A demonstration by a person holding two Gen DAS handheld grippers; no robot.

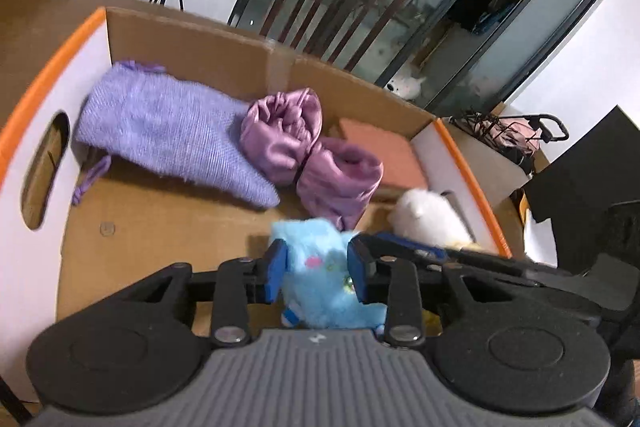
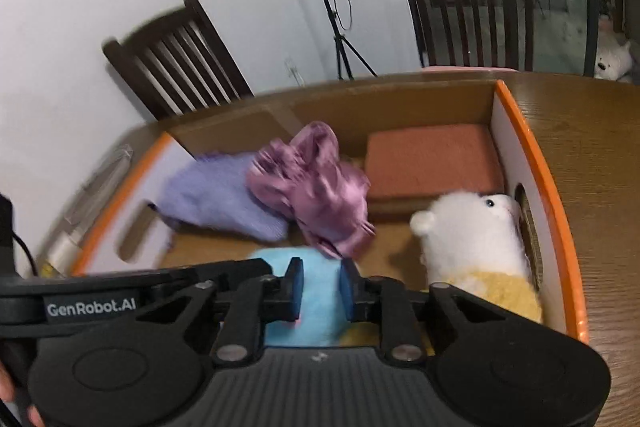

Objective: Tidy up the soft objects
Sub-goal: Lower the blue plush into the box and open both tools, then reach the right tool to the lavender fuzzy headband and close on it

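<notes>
Gripping the blue plush toy (image 1: 320,267), left gripper (image 1: 316,269) hangs inside the cardboard box (image 1: 192,39); right gripper's (image 2: 320,285) grip unclear.

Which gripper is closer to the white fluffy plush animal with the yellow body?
Right. The right gripper sits just beside the white fluffy plush animal; the left gripper is farther off, beyond the right one.

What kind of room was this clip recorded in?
Most likely a home dining area. Dark wooden slat-back chairs stand around a wooden table, and tall glass sliding doors fill one wall. A light stand by the white wall suggests it was set up for recording.
</notes>
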